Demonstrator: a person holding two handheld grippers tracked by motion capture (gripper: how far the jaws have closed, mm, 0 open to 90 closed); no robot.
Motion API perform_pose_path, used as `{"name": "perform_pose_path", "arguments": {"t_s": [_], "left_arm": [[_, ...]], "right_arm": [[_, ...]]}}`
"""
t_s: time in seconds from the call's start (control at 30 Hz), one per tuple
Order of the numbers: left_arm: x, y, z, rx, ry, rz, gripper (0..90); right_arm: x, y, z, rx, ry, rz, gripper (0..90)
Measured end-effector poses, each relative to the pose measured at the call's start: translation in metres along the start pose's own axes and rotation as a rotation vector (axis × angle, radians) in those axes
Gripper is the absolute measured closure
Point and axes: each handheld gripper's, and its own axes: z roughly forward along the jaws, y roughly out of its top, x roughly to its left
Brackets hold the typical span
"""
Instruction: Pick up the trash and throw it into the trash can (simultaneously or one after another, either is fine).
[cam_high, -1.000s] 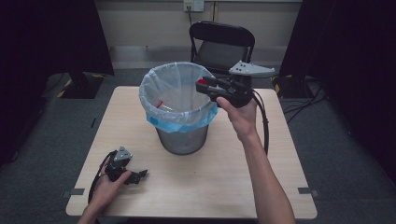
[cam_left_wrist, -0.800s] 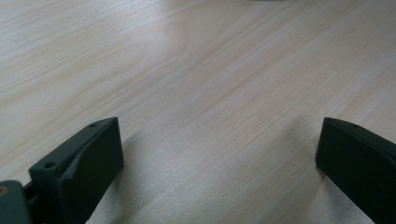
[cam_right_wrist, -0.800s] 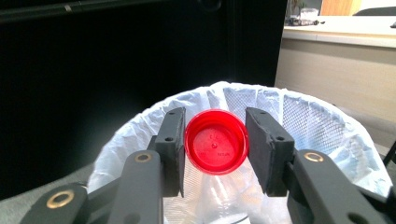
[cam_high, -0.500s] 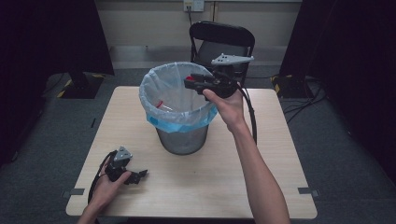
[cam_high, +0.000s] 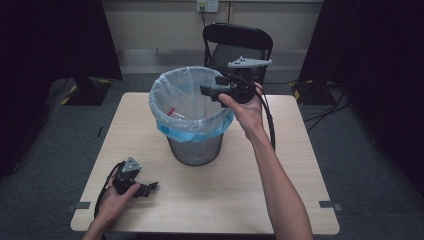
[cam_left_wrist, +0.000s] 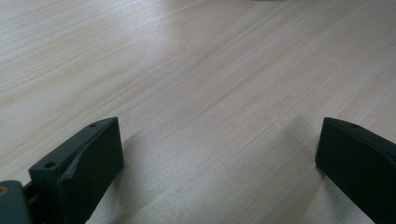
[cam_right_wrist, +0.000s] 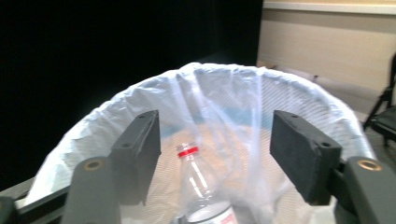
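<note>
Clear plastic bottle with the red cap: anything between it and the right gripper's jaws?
Nothing visible. The right gripper hangs open above the white-lined mesh waste bin, jaws apart with only air between them. The clear plastic bottle with the red cap stands inside the liner below.

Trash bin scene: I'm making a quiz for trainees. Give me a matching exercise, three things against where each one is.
Things:
1. plastic bottle
2. right gripper
3. left gripper

Places:
A. low over the tabletop, near the table's front left corner
B. inside the lined trash bin
C. over the bin's rim, jaws open with nothing between them

Pairs: 1-B, 2-C, 3-A
</note>
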Motion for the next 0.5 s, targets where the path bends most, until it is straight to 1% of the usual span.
{"name": "perform_pose_path", "arguments": {"t_s": [0.03,0.07,0.13,0.17,0.33,0.47,0.5], "left_arm": [[0.0,0.0,0.0,0.001,0.0,0.003,0.3],[0.0,0.0,0.0,0.0,0.0,0.0,0.3],[0.0,0.0,0.0,-0.001,-0.001,0.0,0.3],[0.0,0.0,0.0,0.001,0.0,0.002,0.3],[0.0,0.0,0.0,-0.001,-0.001,0.0,0.3],[0.0,0.0,0.0,0.0,-0.001,0.0,0.3],[0.0,0.0,0.0,0.0,-0.001,0.0,0.3]], "right_arm": [[0.0,0.0,0.0,0.0,0.0,0.0,27.4],[-0.001,0.0,-0.001,-0.001,-0.01,0.0,26.6],[-0.003,0.001,-0.002,-0.004,-0.007,0.006,23.6],[-0.005,0.0,-0.004,-0.003,-0.013,0.016,22.5],[-0.007,-0.001,-0.007,-0.005,-0.02,0.017,21.0],[-0.008,-0.004,-0.012,-0.008,-0.031,0.014,17.4],[-0.009,-0.008,-0.016,-0.008,-0.037,0.019,17.3]]}}
